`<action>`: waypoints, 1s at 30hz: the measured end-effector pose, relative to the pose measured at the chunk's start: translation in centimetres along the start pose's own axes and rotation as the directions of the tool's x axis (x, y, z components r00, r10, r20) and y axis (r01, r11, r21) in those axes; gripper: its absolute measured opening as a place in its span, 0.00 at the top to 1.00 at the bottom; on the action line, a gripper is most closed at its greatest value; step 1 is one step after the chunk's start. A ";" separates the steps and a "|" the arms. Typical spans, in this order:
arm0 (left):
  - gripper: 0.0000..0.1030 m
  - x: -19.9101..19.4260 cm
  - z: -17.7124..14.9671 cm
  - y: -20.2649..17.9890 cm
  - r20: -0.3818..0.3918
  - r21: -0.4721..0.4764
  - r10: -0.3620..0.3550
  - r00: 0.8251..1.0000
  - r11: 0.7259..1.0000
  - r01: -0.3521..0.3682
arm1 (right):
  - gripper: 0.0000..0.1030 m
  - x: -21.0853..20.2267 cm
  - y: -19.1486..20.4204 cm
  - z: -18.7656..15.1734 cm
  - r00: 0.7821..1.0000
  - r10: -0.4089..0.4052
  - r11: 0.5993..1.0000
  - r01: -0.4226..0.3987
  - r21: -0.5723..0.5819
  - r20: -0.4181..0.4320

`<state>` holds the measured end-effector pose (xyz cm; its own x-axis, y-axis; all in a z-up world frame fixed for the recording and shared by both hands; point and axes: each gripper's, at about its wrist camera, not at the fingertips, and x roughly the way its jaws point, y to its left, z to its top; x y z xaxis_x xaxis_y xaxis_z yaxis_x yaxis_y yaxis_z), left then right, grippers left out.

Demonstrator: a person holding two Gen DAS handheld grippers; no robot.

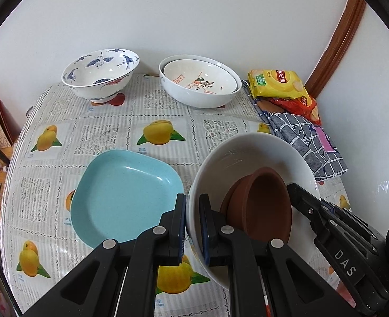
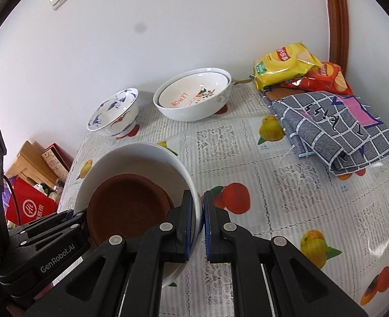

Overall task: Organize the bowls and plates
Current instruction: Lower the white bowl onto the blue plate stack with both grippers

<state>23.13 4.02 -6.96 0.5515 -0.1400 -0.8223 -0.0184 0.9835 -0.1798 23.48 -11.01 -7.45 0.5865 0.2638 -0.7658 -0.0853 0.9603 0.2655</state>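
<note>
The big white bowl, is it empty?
No. The big white bowl holds brown dishes leaning inside it, with both claws gripping its rim.

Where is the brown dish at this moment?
The brown dish sits tilted inside the white bowl, near the table's front edge, right of the blue plate. Both claws, left and right, pinch that bowl's rim on opposite sides.

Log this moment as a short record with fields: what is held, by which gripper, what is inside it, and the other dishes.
held: white round bowl, tilted
left gripper: shut on its rim
right gripper: shut on the opposite rim
inside: brown clay dishes, nested
nearby: light blue squarish plate
back of table: blue-and-white patterned bowl; white bowl with a LEMON dish inside
</note>
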 end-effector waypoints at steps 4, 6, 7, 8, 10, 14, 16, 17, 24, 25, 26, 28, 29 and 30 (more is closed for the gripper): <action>0.90 -0.2 -0.1 0.5 0.002 -0.006 0.007 1.000 1.000 -0.007 | 0.92 0.3 0.5 0.0 1.000 0.006 1.000 -0.006 -0.007 -0.001; 0.90 -0.2 0.0 0.8 0.002 -0.011 0.008 1.000 1.000 -0.008 | 0.92 0.4 0.6 0.0 1.000 0.009 1.000 -0.009 -0.007 -0.004; 0.90 -0.2 0.0 0.8 0.002 -0.012 0.009 1.000 1.000 -0.009 | 0.92 0.5 0.8 0.0 1.000 0.010 1.000 -0.010 -0.008 -0.005; 0.90 -0.3 0.0 1.0 0.003 -0.013 0.010 1.000 1.000 -0.010 | 0.92 0.6 0.9 0.0 1.000 0.012 1.000 -0.013 -0.009 -0.005; 0.90 -0.3 0.0 1.2 0.002 -0.015 0.013 1.000 1.000 -0.013 | 0.92 0.7 1.1 0.0 1.000 0.015 1.000 -0.015 -0.013 -0.004; 0.90 -0.4 0.1 1.8 -0.001 -0.024 0.011 1.000 1.000 -0.011 | 0.92 0.8 1.6 0.0 1.000 0.021 1.000 -0.021 -0.018 -0.004; 0.90 -0.5 0.1 2.1 0.000 -0.025 0.014 1.000 1.000 -0.014 | 0.92 1.0 1.9 0.0 1.000 0.022 0.999 -0.022 -0.022 -0.005; 0.90 -0.5 0.1 2.2 0.000 -0.029 0.014 1.000 0.999 -0.014 | 0.92 1.0 2.0 0.0 1.000 0.023 0.999 -0.023 -0.024 -0.005; 0.90 -0.5 0.1 3.2 -0.001 -0.041 0.020 1.000 0.999 -0.020 | 0.92 1.5 2.8 0.0 0.999 0.031 0.999 -0.031 -0.032 -0.013; 0.90 -0.5 0.2 3.3 -0.002 -0.044 0.018 1.000 0.999 -0.018 | 0.92 1.6 2.9 0.0 0.999 0.032 0.999 -0.032 -0.034 -0.013; 0.90 -0.5 0.2 3.4 -0.002 -0.046 0.019 1.000 0.999 -0.019 | 0.92 1.7 3.0 0.1 0.999 0.033 0.999 -0.033 -0.036 -0.013; 0.90 -0.6 0.3 3.8 0.000 -0.050 0.022 1.000 0.998 -0.022 | 0.92 1.8 3.3 0.2 0.999 0.037 0.998 -0.038 -0.040 -0.013; 0.90 -0.7 0.4 4.0 0.002 -0.053 0.023 1.000 0.998 -0.023 | 0.92 1.8 3.5 0.2 0.999 0.039 0.998 -0.039 -0.042 -0.013; 0.90 -0.7 0.4 4.2 0.003 -0.056 0.026 1.000 0.998 -0.025 | 0.92 1.9 3.7 0.2 0.999 0.041 0.998 -0.042 -0.044 -0.014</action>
<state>23.00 8.31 -6.89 0.5538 -0.1143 -0.8248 -0.0788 0.9789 -0.1885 24.46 -6.95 -7.81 0.5713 0.3042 -0.7623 -0.1452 0.9516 0.2709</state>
